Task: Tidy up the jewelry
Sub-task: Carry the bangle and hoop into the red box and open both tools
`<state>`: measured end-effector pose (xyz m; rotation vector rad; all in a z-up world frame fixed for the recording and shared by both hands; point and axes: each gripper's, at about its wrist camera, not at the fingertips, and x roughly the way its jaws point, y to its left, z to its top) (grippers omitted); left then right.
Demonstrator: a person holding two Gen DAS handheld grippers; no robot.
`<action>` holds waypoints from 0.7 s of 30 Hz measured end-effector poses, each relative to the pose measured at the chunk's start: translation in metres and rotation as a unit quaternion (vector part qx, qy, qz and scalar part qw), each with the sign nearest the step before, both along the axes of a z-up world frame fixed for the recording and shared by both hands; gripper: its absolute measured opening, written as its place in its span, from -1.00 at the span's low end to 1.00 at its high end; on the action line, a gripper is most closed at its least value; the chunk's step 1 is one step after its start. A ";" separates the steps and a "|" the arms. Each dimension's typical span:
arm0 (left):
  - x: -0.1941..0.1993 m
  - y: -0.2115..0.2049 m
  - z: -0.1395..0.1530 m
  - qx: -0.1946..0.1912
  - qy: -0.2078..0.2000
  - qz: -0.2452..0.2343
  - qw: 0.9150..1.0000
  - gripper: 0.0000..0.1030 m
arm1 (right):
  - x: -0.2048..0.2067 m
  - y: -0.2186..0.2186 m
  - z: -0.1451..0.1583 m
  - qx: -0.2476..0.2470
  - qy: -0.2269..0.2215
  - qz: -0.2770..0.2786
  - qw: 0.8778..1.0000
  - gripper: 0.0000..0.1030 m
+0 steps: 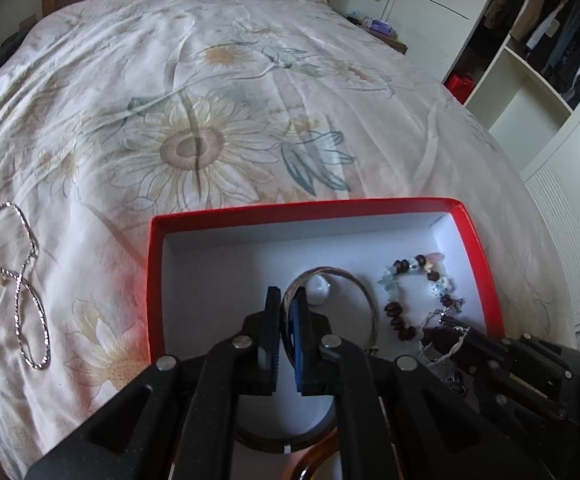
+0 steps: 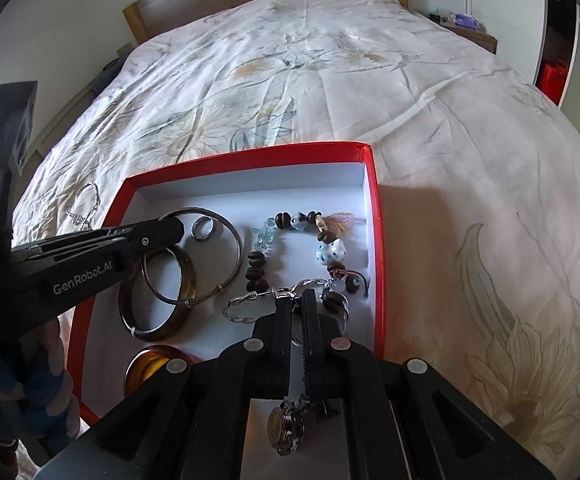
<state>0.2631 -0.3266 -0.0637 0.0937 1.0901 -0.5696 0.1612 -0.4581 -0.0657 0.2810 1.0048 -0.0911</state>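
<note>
A red box (image 1: 290, 210) with a white inside lies on the bed. My left gripper (image 1: 283, 296) is shut on the rim of a thin silver bangle (image 1: 332, 270) resting in the box; the right wrist view shows its tip (image 2: 171, 226) on that bangle (image 2: 231, 236). My right gripper (image 2: 297, 300) is shut on a silver chain watch (image 2: 285, 426), whose round face hangs below the fingers over the box's near right part. A small ring (image 2: 201, 227), an amber bangle (image 2: 185, 280), a beaded bracelet (image 2: 322, 240) and a twisted silver bracelet (image 2: 245, 304) lie in the box.
A silver chain necklace (image 1: 21, 272) lies loose on the floral bedspread (image 1: 193, 80), left of the box. A round amber piece (image 2: 145, 364) sits in the box's near left corner. White wardrobes and open shelves (image 1: 530, 80) stand to the right of the bed.
</note>
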 end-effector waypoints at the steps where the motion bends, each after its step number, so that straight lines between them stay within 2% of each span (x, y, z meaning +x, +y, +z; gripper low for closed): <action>1: 0.000 0.001 -0.001 -0.001 0.002 0.001 1.000 -0.88 | 0.000 0.000 0.000 0.001 0.000 0.000 1.000 -0.90; 5: 0.001 0.001 0.000 -0.009 0.011 0.002 1.000 -0.88 | 0.000 -0.001 0.000 0.006 0.001 -0.004 1.000 -0.87; 9: -0.001 -0.001 0.003 -0.017 0.023 0.002 1.000 -0.78 | -0.001 0.000 0.002 0.006 0.002 -0.003 1.000 -0.61; 13: -0.005 -0.002 0.009 -0.018 0.021 0.000 1.000 -0.65 | -0.006 -0.002 0.006 0.010 -0.001 -0.008 1.000 -0.56; 21: -0.021 0.002 0.029 -0.017 0.013 0.001 1.000 -0.60 | -0.032 -0.005 0.023 0.027 -0.016 -0.026 0.999 -0.44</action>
